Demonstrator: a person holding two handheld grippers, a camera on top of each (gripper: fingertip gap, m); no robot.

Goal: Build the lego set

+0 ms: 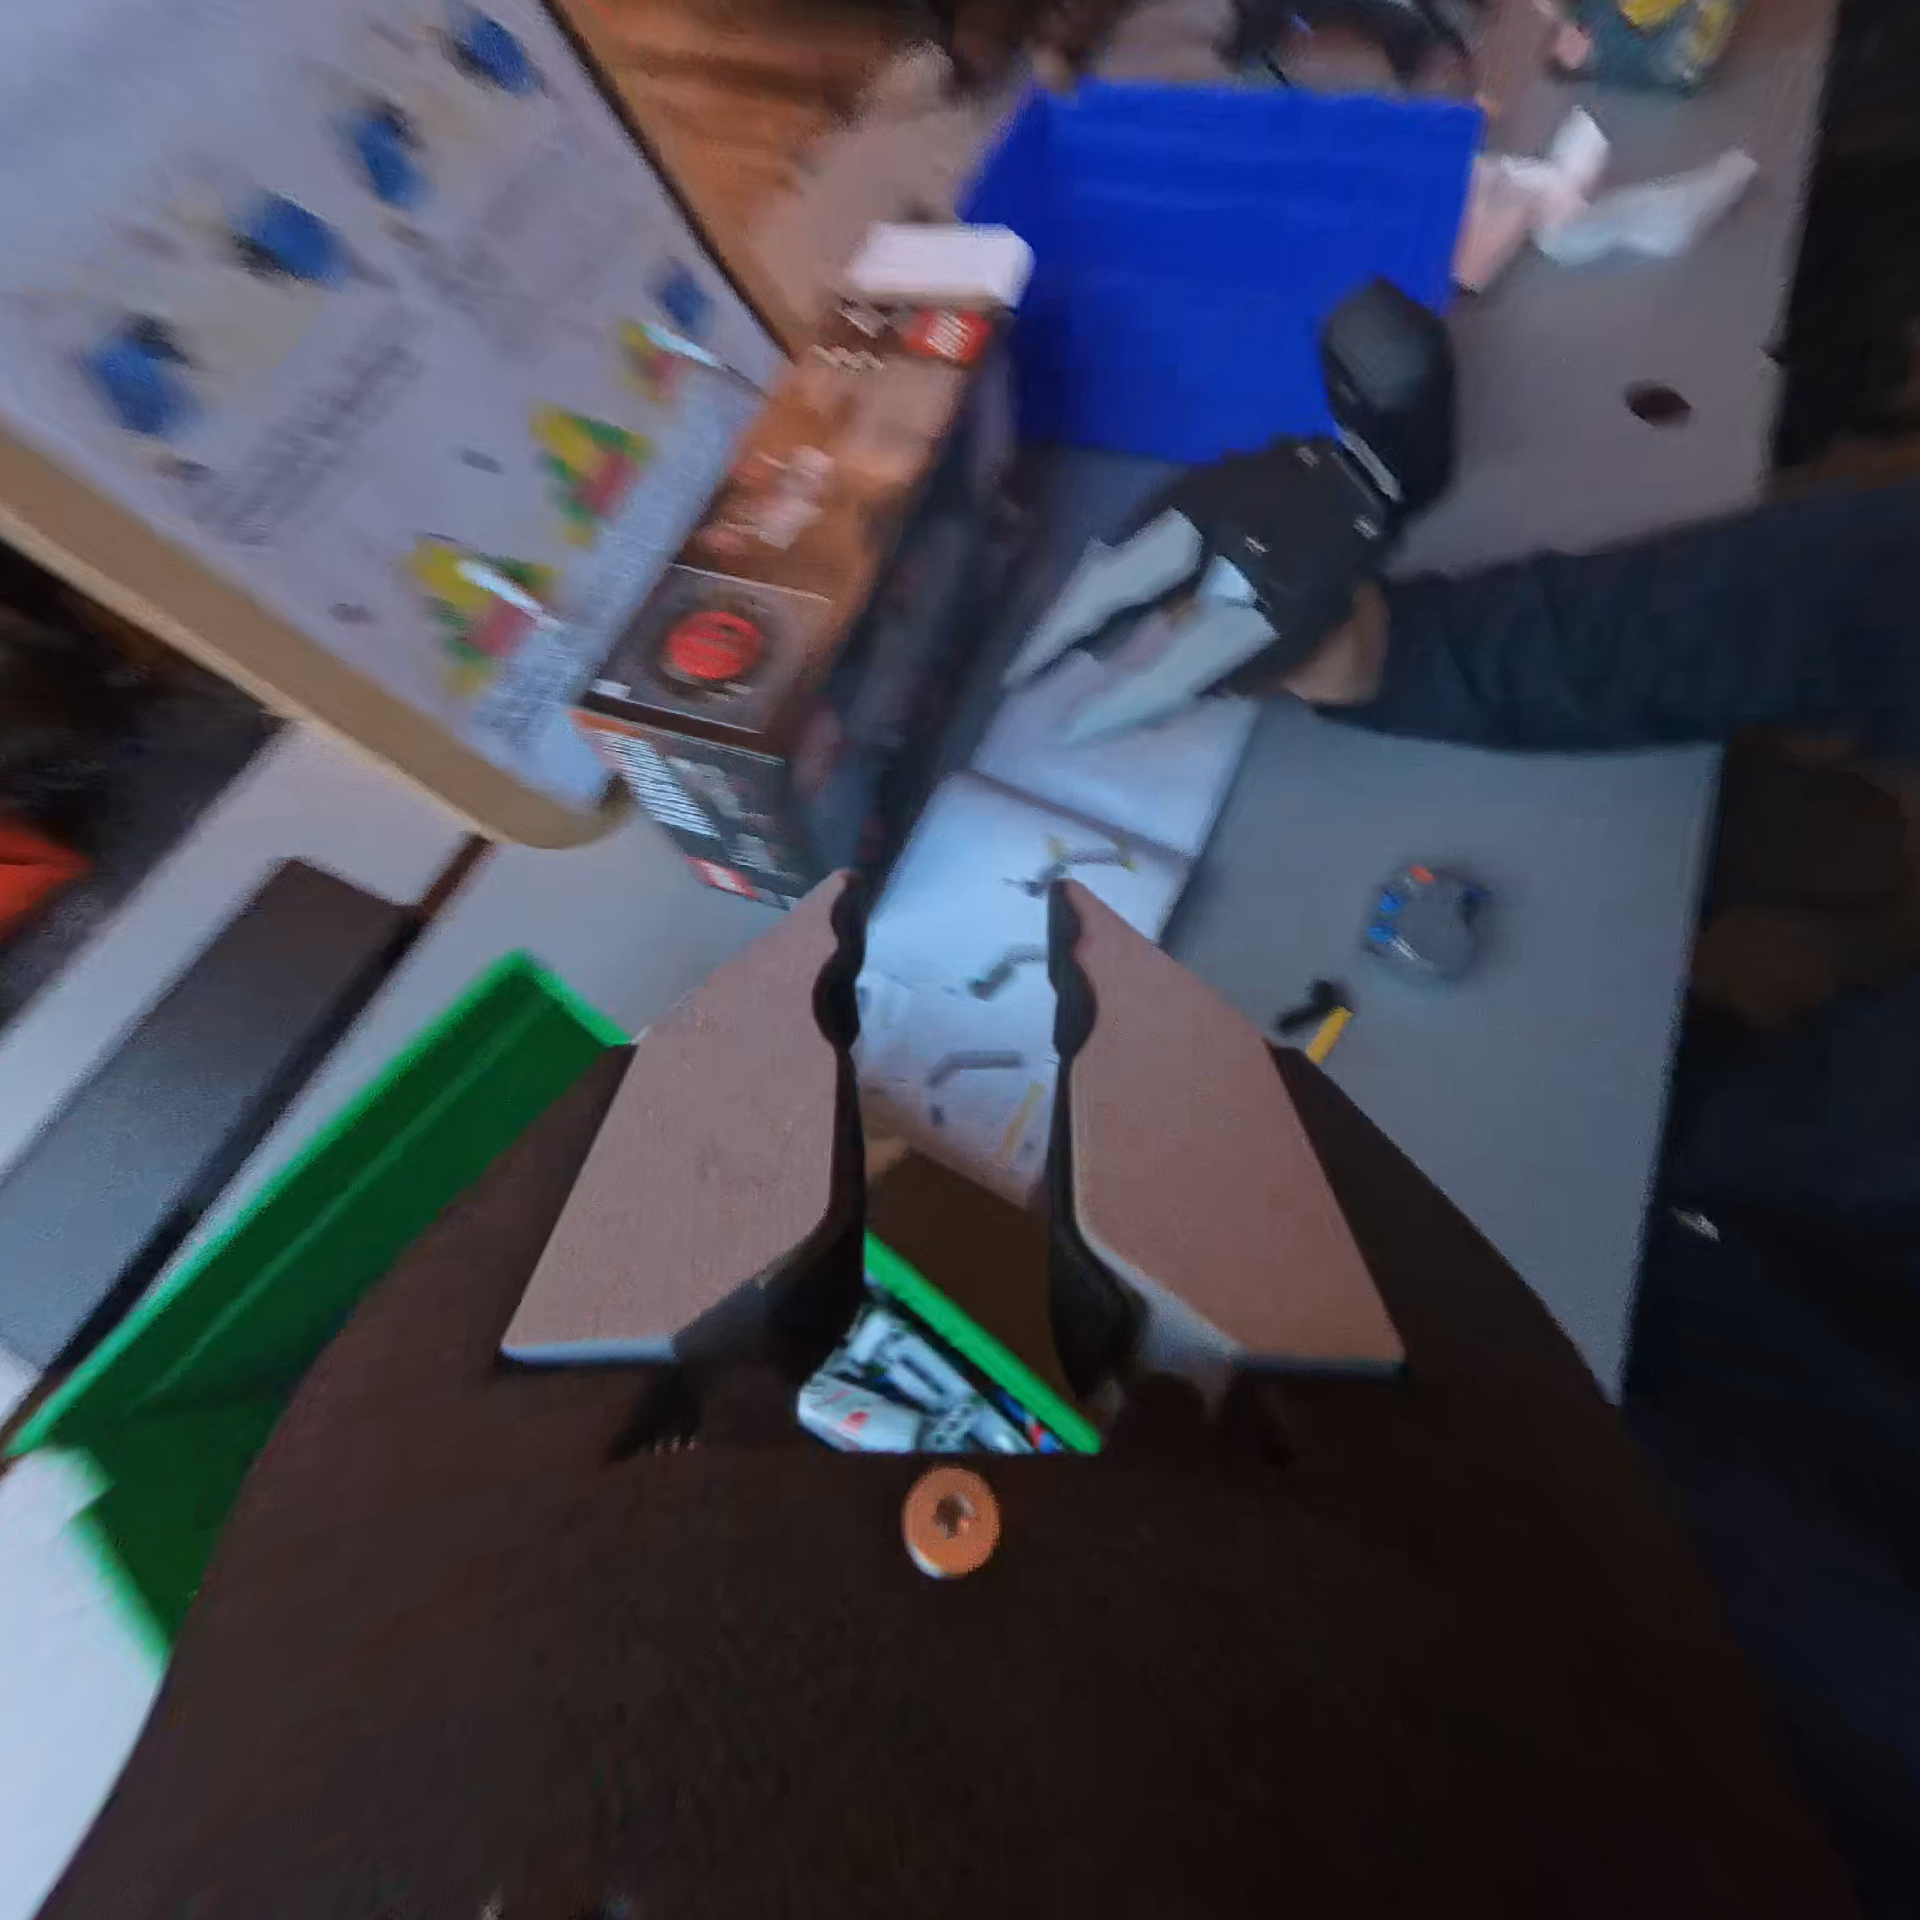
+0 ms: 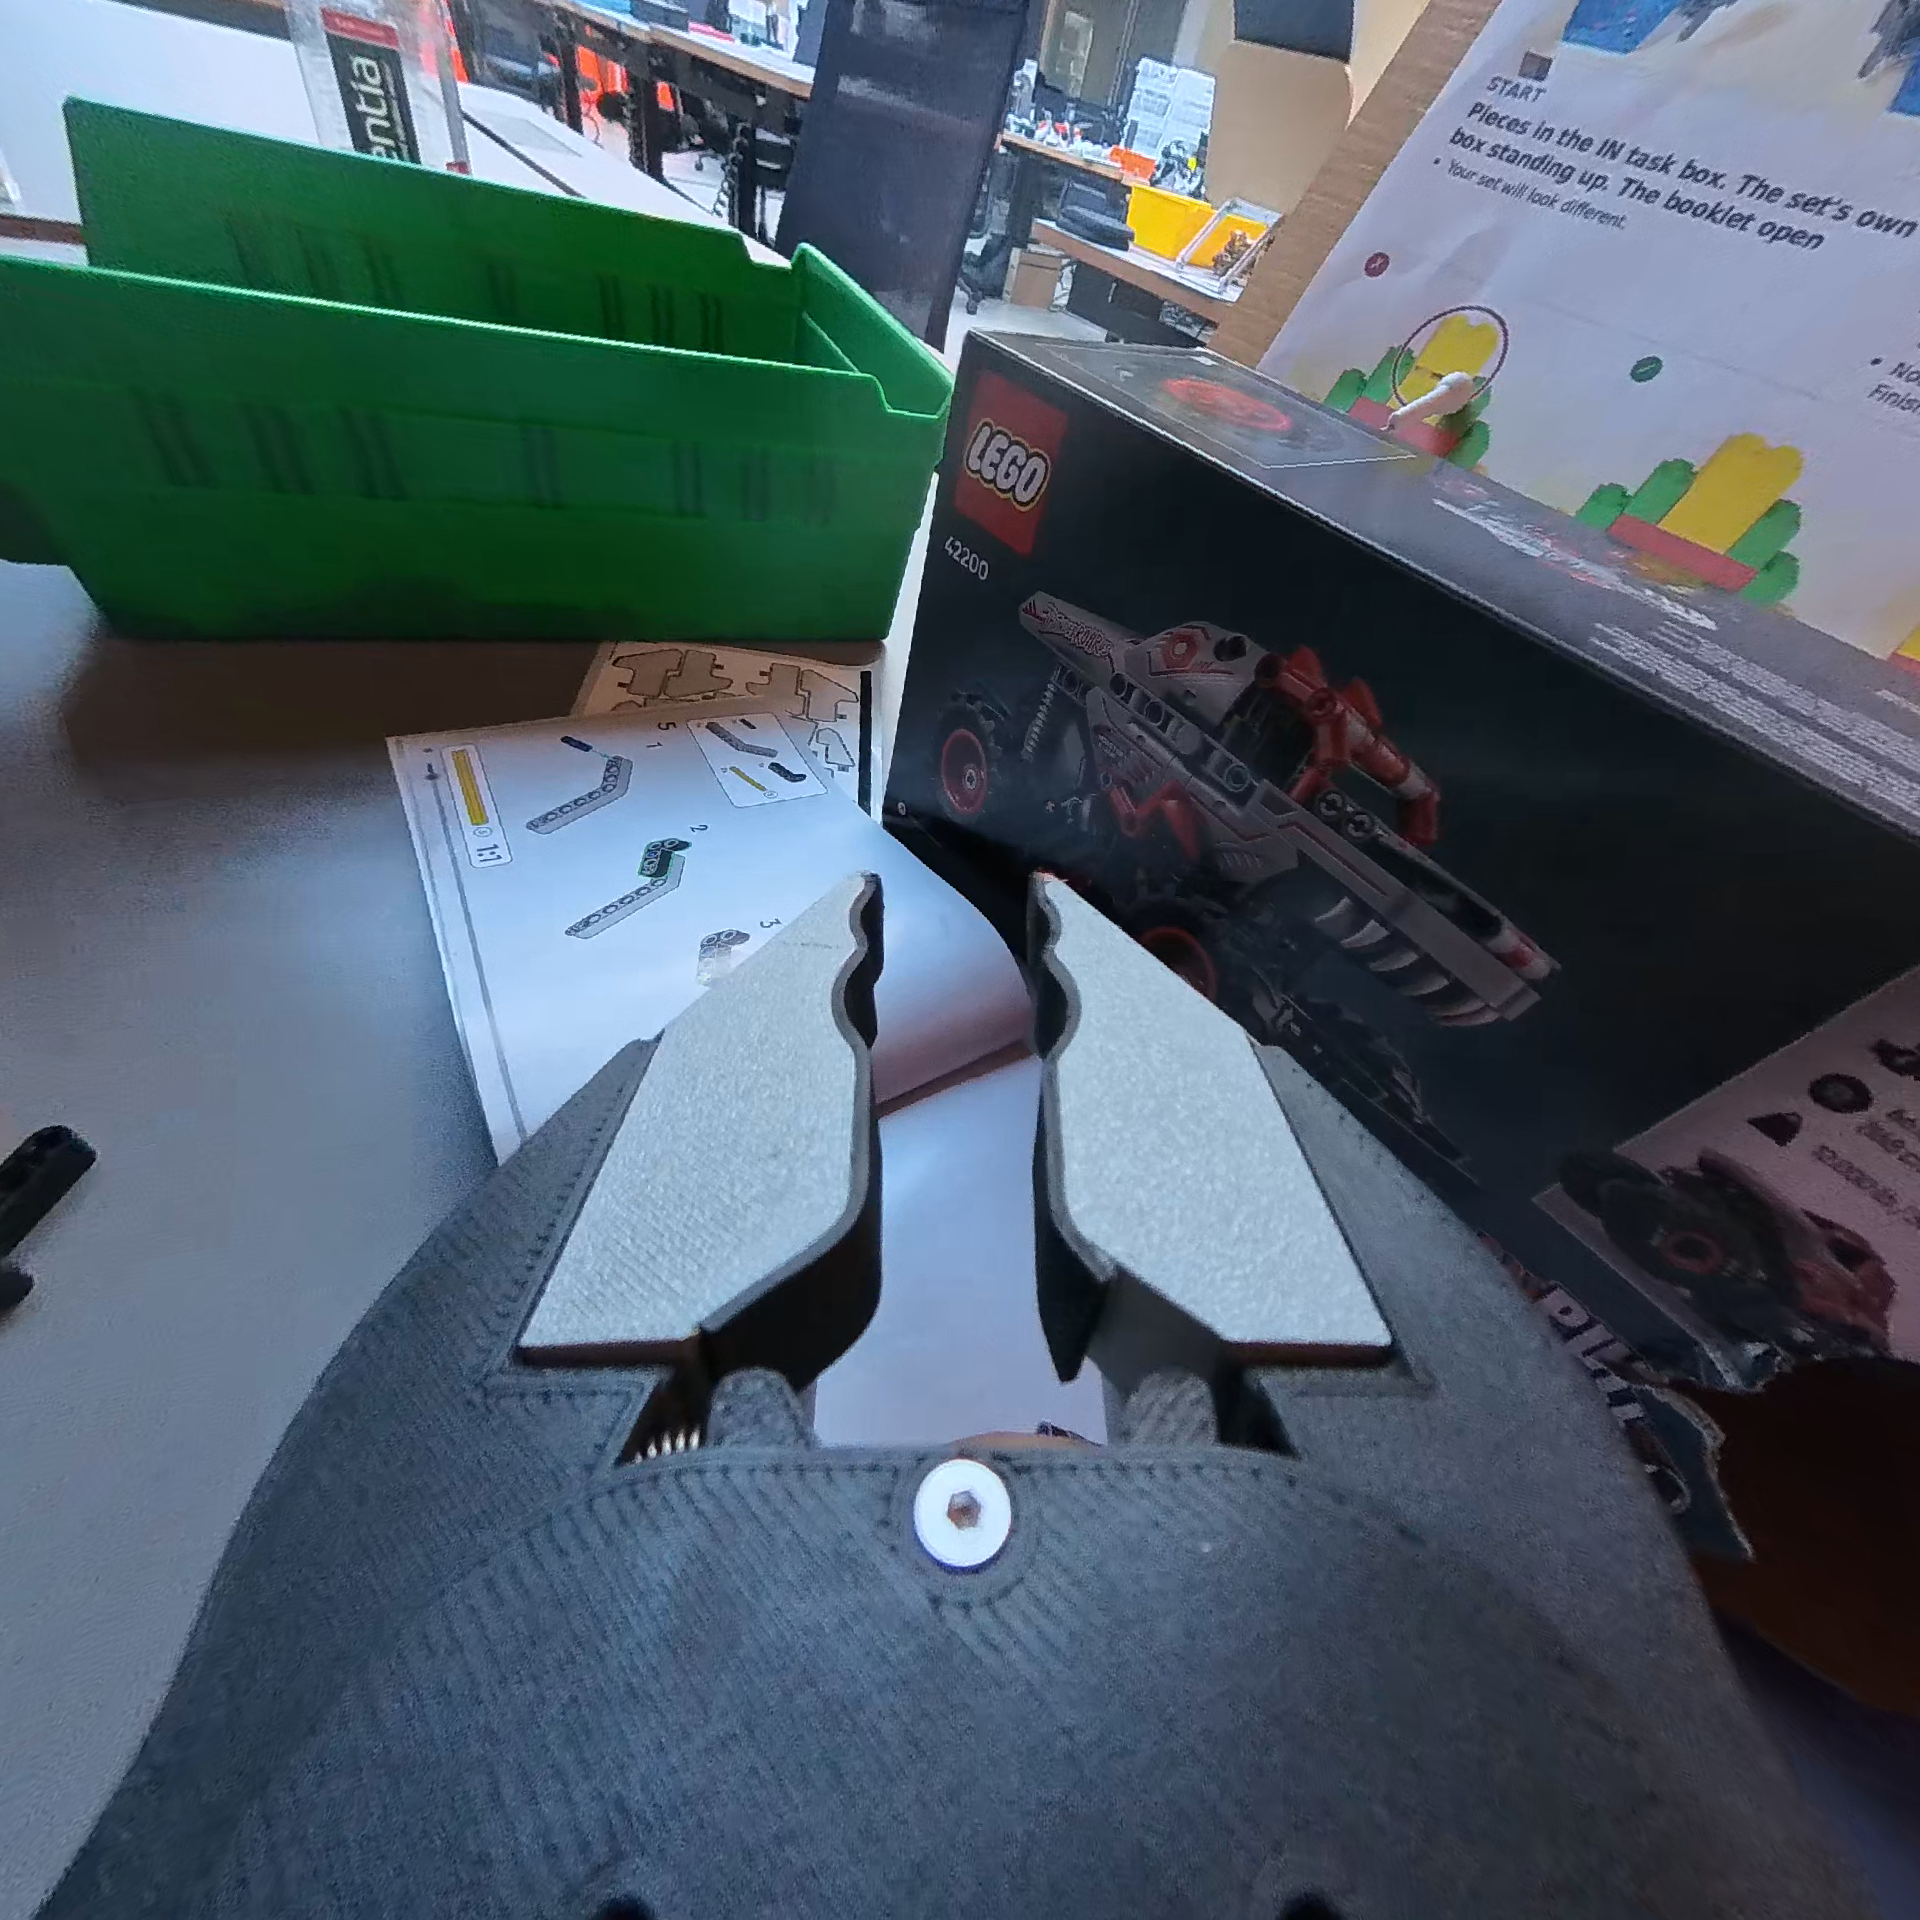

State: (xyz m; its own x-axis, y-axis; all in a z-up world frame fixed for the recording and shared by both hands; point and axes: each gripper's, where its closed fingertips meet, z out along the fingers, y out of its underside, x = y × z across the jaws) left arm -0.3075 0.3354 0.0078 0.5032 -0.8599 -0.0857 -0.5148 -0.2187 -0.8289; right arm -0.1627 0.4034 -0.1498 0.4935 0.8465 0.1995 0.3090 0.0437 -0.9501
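Your right claw [image 2: 954,925] hangs released, empty, over the open white instruction booklet [image 2: 613,842] on the grey desk [image 2: 208,935]; dark cardboard set box [image 2: 1299,727] just right, its long axis running rightward.

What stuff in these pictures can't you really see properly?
- Pieces in the green bin, left wrist view: only a sliver shows between the left gripper fingers; its body covers the rest.
- Small parts on the grey table, left wrist view: motion blur, kinds unclear.
- Open booklet, right wrist view: the right gripper hides its near pages.
- Black piece, right wrist view: cut off by the left edge.
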